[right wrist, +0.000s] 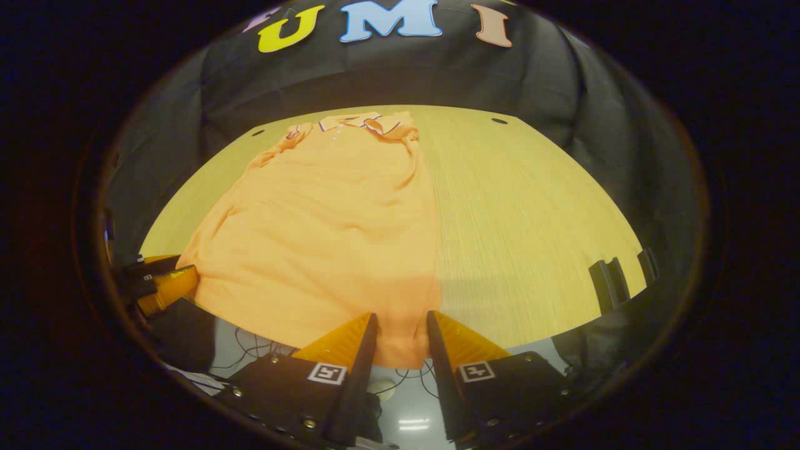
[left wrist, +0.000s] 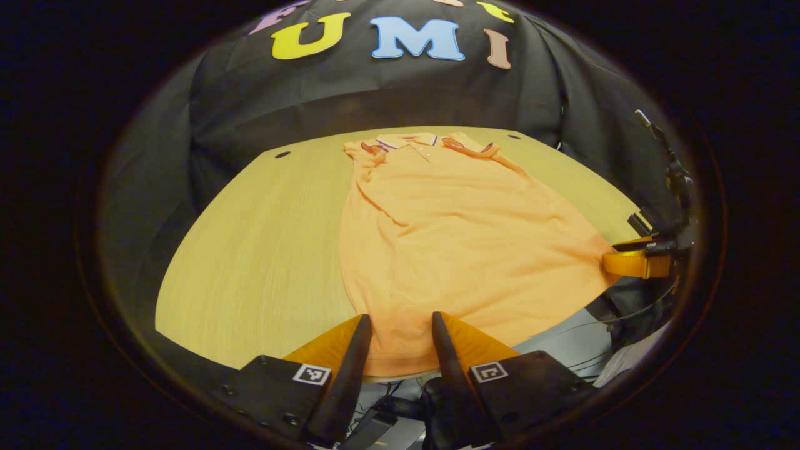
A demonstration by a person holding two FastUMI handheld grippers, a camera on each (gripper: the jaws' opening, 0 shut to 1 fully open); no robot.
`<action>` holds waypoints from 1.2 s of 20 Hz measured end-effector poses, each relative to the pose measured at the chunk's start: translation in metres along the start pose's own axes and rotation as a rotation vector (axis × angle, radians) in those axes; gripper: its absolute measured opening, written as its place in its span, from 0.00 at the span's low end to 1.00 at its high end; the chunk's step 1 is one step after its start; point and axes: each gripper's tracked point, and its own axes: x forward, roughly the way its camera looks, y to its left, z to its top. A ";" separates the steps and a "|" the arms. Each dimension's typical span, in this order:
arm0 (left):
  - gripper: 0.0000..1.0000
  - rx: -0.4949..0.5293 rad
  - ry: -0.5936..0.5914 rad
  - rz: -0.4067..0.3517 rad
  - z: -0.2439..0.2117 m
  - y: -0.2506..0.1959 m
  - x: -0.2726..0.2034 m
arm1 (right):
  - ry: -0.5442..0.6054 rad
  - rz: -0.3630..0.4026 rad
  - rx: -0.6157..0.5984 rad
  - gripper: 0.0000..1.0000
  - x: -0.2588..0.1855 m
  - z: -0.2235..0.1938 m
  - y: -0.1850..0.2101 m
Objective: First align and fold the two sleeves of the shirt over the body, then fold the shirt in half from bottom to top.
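Note:
An orange polo shirt (left wrist: 462, 231) lies flat on the wooden table (left wrist: 262, 250), collar (left wrist: 406, 140) at the far end, both sleeves folded in over the body. My left gripper (left wrist: 400, 322) is open at the near hem, its fingers standing either side of the cloth that hangs over the table's edge. In the right gripper view, my right gripper (right wrist: 400, 319) is open in the same way, straddling the hem at the shirt's (right wrist: 325, 225) other near corner. Each gripper also appears from the side in the other's view: right gripper (left wrist: 631, 262), left gripper (right wrist: 162, 281).
Bare tabletop (right wrist: 531, 219) runs wide beside the shirt. Black brackets (right wrist: 609, 281) sit at the table's near right edge. Cables (right wrist: 250, 350) lie on the floor below the front edge. The black cloth wall closes the far side.

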 end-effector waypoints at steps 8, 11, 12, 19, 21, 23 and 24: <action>0.06 0.041 0.010 0.014 0.004 -0.009 0.006 | -0.008 0.037 0.090 0.02 -0.001 0.003 0.002; 0.06 0.050 0.017 0.034 0.004 -0.009 0.005 | -0.006 0.074 0.103 0.02 -0.002 0.002 0.008; 0.06 0.057 0.026 0.048 0.005 -0.007 0.005 | -0.004 0.094 0.117 0.02 -0.003 0.003 0.012; 0.07 -0.015 0.009 0.080 0.034 -0.011 -0.010 | -0.078 0.179 0.155 0.02 -0.024 0.039 0.017; 0.07 -0.053 -0.012 0.079 0.051 -0.013 -0.015 | -0.108 0.191 0.143 0.02 -0.028 0.055 0.016; 0.07 -0.061 -0.038 0.081 0.070 -0.012 -0.019 | -0.132 0.191 0.120 0.02 -0.031 0.069 0.015; 0.06 -0.056 -0.051 0.082 0.082 -0.011 -0.018 | -0.145 0.192 0.114 0.02 -0.033 0.078 0.015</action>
